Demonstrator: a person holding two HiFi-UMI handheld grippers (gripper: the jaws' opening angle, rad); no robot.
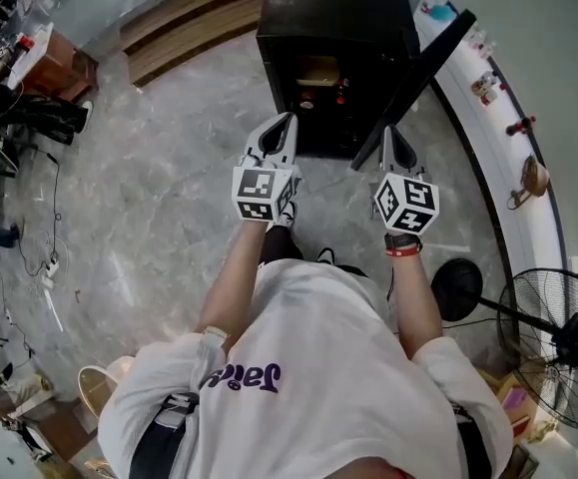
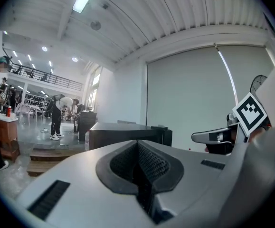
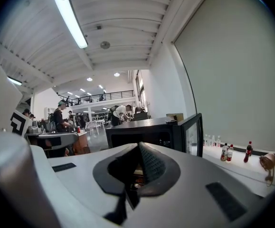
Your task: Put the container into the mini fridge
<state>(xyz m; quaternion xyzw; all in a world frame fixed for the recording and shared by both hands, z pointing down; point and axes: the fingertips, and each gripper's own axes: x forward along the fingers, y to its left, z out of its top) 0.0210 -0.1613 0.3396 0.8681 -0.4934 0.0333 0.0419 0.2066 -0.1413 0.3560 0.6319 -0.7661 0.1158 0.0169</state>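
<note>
Grey floor (image 1: 169, 198), mini fridge (image 1: 333, 18) contents indistinct

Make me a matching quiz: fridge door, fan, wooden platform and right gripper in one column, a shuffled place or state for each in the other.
1 fridge door
2 fan
3 wooden platform
4 right gripper

a shut, empty
b swung open
c bottom right of the head view
d left of the fridge in the head view

Pairs: 1-b, 2-c, 3-d, 4-a
</note>
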